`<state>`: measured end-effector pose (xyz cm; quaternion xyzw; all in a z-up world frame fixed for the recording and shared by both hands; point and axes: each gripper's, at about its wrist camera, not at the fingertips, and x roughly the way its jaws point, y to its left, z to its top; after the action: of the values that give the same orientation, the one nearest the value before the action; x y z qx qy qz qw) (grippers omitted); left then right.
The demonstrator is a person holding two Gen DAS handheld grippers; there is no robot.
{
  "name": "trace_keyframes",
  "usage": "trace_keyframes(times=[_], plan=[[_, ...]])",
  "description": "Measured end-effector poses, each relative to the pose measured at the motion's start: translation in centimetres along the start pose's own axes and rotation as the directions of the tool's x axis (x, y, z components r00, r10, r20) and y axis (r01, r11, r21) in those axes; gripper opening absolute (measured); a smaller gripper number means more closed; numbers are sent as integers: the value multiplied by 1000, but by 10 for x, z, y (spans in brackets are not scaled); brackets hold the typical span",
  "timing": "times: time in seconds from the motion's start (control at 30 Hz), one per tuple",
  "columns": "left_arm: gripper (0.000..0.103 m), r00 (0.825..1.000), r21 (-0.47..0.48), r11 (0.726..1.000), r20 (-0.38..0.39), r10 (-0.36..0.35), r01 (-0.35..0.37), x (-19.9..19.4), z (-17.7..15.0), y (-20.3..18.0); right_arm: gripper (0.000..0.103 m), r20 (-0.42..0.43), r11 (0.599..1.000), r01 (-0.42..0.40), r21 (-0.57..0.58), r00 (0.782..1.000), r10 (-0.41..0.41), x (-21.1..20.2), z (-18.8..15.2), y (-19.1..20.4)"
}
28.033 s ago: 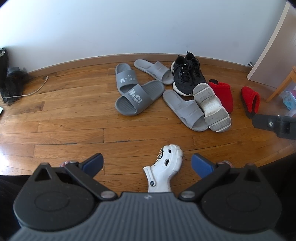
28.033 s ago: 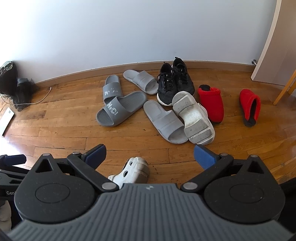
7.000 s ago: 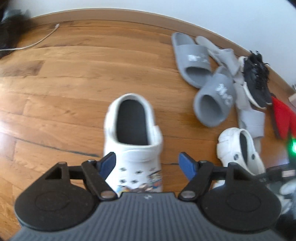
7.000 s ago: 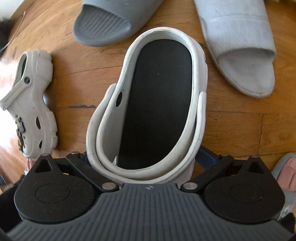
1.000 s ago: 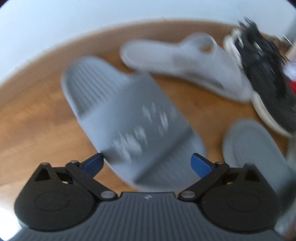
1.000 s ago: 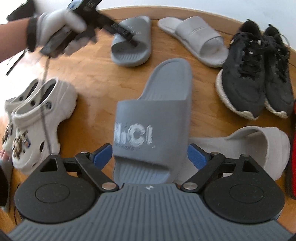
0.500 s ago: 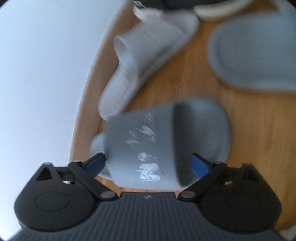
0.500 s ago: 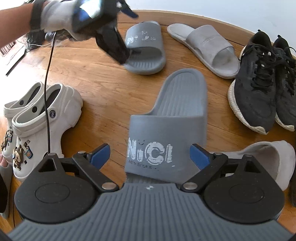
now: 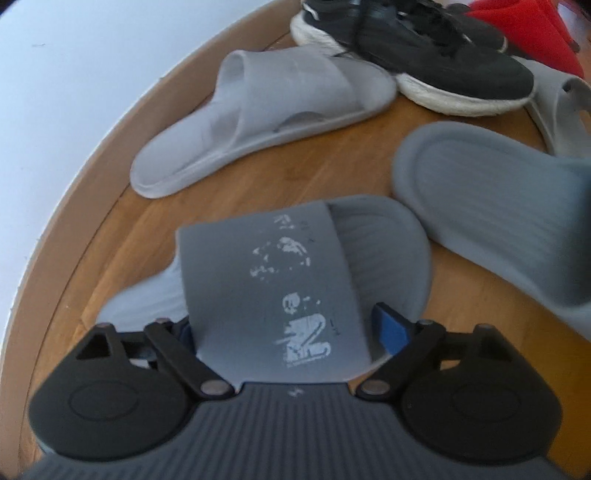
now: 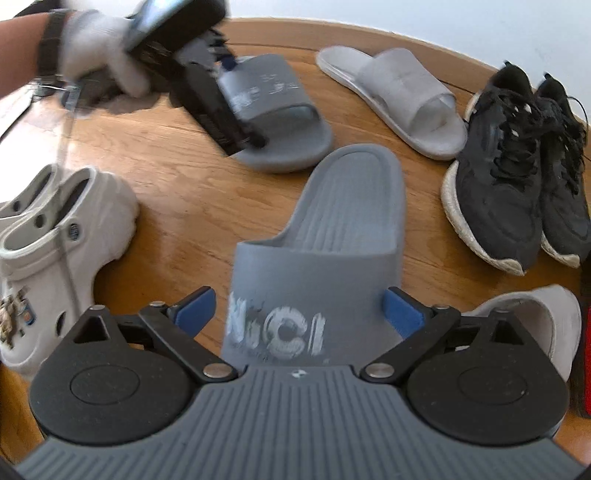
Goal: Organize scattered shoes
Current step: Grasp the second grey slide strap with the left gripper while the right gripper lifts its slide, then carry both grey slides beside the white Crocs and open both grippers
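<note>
A dark grey slide with worn white print (image 9: 280, 291) sits between the fingers of my left gripper (image 9: 284, 328), whose jaws press its strap sides; it also shows in the right wrist view (image 10: 273, 110), lifted off the floor. The matching dark grey slide (image 10: 325, 266) lies between the open fingers of my right gripper (image 10: 299, 310), with gaps on both sides; it also shows in the left wrist view (image 9: 502, 225).
A light grey slide (image 9: 266, 110) lies by the baseboard, its mate (image 10: 528, 325) at the right. A pair of black sneakers (image 10: 517, 177) stands to the right. Two white clogs (image 10: 55, 251) stand together at left. A red slipper (image 9: 524, 29) lies beyond the sneakers.
My left gripper has closed on its slide and swung it round, carrying it nearer the other slide. My right gripper has stayed open over its slide, edging slightly forward.
</note>
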<state>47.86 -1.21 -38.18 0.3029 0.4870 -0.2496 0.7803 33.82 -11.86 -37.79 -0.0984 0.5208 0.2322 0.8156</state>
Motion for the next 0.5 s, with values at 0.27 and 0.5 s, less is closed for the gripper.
trace_keyframes(times=[0.27,0.5], plan=[[81,999,-39,999,18,-33,34,-15,-13,-4,86,24,1000,2,-21,1000,-2,2,-2,-6],[73,964,63,962,-1,-266,266,-32,-24,-47,32,56,990,124,63,990,-128,-47,-5,-45]])
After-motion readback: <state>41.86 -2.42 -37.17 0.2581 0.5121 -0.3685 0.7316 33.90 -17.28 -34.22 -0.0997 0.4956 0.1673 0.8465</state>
